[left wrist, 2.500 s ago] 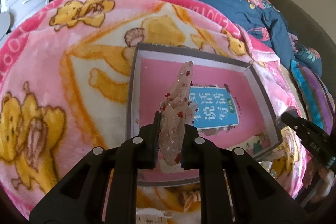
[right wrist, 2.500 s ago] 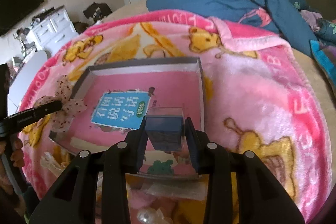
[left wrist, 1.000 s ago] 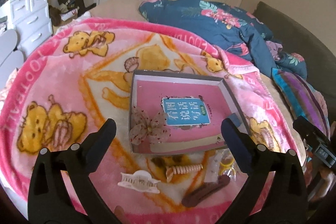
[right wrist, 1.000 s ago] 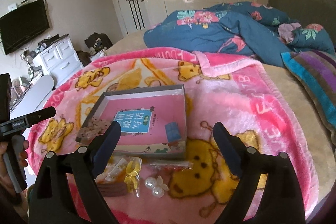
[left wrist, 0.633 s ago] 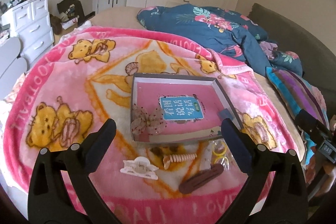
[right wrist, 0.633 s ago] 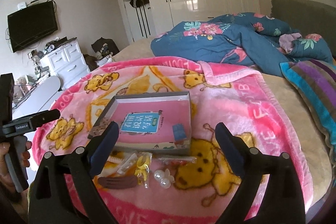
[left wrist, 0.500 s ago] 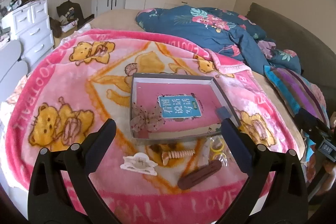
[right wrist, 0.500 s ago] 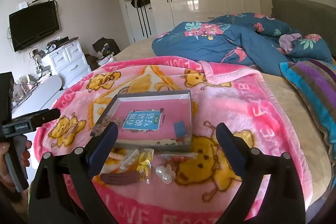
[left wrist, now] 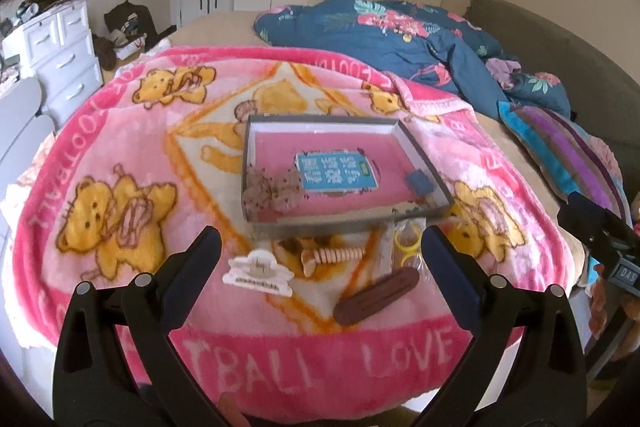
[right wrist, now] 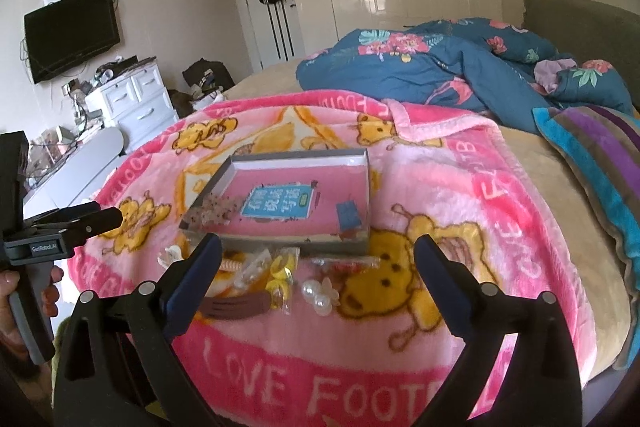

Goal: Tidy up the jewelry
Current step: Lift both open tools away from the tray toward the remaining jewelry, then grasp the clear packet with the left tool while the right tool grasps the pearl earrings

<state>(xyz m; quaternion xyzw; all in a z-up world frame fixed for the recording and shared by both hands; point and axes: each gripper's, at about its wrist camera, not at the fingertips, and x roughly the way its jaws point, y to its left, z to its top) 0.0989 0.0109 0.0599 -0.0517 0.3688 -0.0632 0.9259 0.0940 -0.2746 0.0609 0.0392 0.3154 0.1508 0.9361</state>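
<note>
Both grippers have backed away from the tray [left wrist: 420,155] since the bow [left wrist: 272,189] and blue box [left wrist: 418,183] were set in it. Left gripper [left wrist: 320,259] released, jaws wide, nothing between; bow at 12 o'clock beyond it, white claw clip [left wrist: 258,269] just inside at 7. Right gripper [right wrist: 316,263] likewise released; blue box at 12, pearl clip [right wrist: 320,293] near, on the blanket [right wrist: 460,187].

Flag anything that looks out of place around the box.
Only a sheer bow and a blue cube lie in the box. The white claw clip, brown barrette, spiral tie and pearl piece lie loose on the blanket.
</note>
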